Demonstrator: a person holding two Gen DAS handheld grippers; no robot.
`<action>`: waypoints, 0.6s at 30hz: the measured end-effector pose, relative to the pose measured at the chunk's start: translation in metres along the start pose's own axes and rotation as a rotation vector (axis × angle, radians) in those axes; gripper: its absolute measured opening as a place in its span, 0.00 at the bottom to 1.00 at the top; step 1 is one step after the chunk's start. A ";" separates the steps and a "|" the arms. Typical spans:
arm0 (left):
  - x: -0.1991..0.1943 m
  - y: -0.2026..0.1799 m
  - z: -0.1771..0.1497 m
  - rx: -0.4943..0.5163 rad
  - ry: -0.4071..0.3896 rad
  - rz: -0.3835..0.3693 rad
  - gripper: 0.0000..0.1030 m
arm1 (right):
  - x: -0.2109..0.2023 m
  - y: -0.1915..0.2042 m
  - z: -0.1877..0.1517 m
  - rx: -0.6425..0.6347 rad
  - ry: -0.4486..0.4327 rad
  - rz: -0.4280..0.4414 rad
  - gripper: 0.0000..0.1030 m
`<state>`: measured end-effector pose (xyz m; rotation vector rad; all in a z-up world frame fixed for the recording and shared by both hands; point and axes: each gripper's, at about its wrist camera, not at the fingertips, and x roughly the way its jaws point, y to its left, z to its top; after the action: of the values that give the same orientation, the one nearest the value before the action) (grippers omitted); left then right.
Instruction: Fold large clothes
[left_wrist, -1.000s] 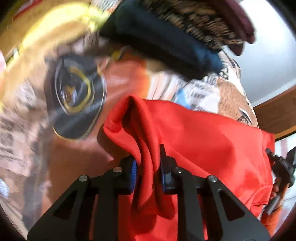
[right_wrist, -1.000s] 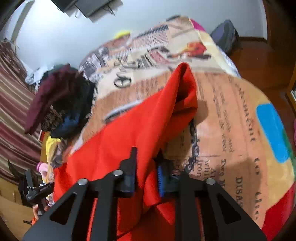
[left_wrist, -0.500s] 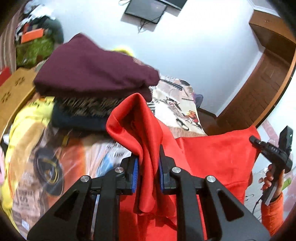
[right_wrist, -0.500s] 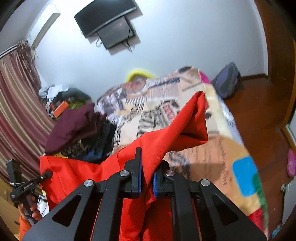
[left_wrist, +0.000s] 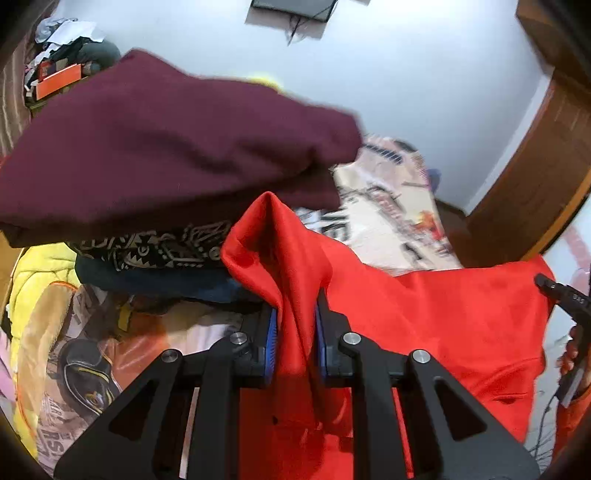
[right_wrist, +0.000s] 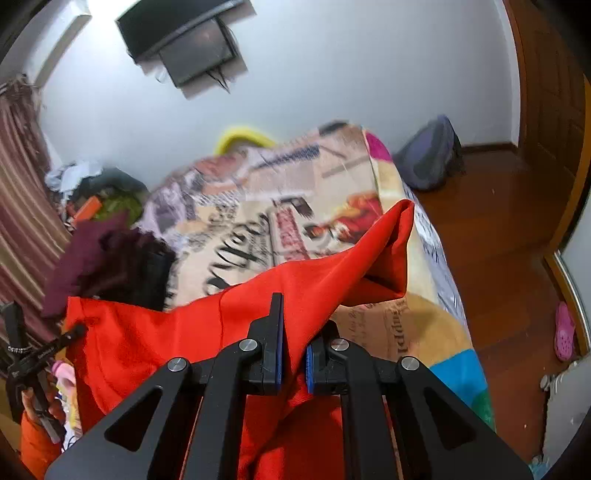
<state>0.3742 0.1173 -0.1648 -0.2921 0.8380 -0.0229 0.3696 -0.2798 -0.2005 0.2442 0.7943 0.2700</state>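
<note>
The left tongs (left_wrist: 294, 343) pinch a bunched fold of the red garment (left_wrist: 443, 314), which rises to a peak at twelve o'clock and spreads toward three o'clock. The right tongs (right_wrist: 293, 363) pinch the garment's other end, its cloth stretching toward nine o'clock above the printed bed cover (right_wrist: 258, 206). A maroon cloth (left_wrist: 166, 147) tops a clothes pile at eleven o'clock.
</note>
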 end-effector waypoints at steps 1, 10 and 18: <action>0.009 0.003 -0.002 0.007 0.013 0.021 0.16 | 0.009 -0.004 -0.003 -0.004 0.015 -0.020 0.07; 0.047 0.021 -0.017 0.033 0.097 0.083 0.17 | 0.038 -0.024 -0.017 -0.065 0.092 -0.093 0.11; 0.027 0.003 -0.029 0.110 0.099 0.126 0.17 | 0.015 -0.011 -0.023 -0.100 0.097 -0.103 0.13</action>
<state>0.3708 0.1099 -0.2035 -0.1349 0.9485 0.0346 0.3645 -0.2824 -0.2296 0.0962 0.8844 0.2246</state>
